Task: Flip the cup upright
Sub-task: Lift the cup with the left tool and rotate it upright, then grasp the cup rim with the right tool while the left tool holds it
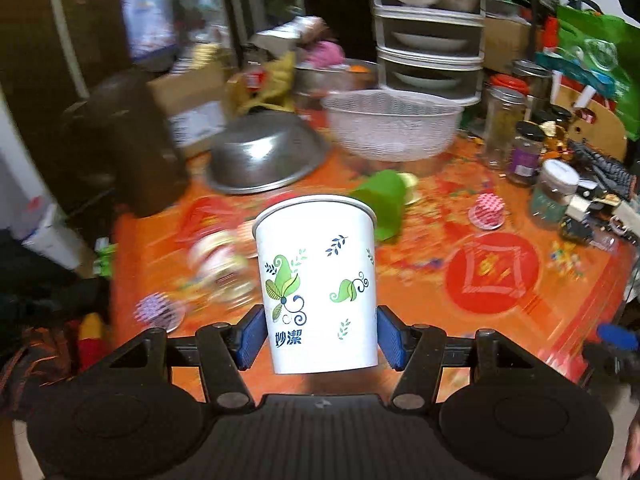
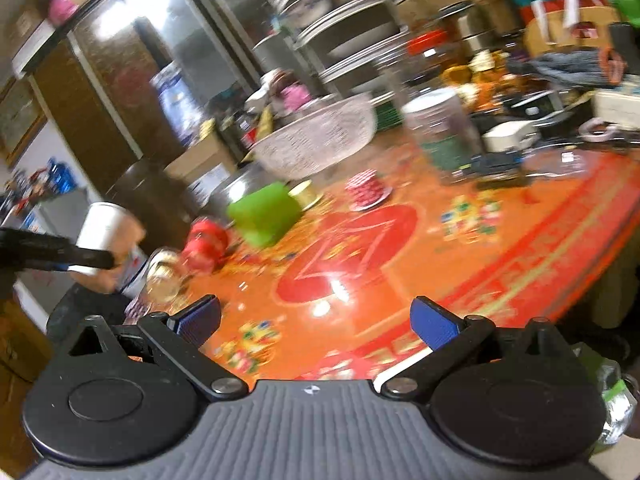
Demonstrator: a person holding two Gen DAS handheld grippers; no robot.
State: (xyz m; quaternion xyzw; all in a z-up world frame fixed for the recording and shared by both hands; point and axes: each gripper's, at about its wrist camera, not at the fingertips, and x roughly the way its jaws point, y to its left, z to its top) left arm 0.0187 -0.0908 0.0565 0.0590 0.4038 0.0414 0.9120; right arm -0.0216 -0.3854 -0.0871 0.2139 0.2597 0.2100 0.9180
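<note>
A white paper cup [image 1: 318,288] with green leaf prints and blue characters stands rim up between my left gripper's blue pads [image 1: 251,336]. My left gripper [image 1: 320,336] is shut on the cup's lower half and holds it above the orange table [image 1: 420,320]. In the right wrist view the same cup [image 2: 105,232] shows at the far left, held in the left gripper's black fingers [image 2: 80,258]. My right gripper [image 2: 316,322] is open and empty, low over the table's near part [image 2: 500,272].
A green cup [image 1: 382,200] lies on its side behind the paper cup; it also shows in the right wrist view [image 2: 266,212]. An upturned steel bowl [image 1: 266,160], a white colander [image 1: 392,124], jars [image 1: 556,192] and small pink cupcake cases [image 1: 488,210] crowd the table.
</note>
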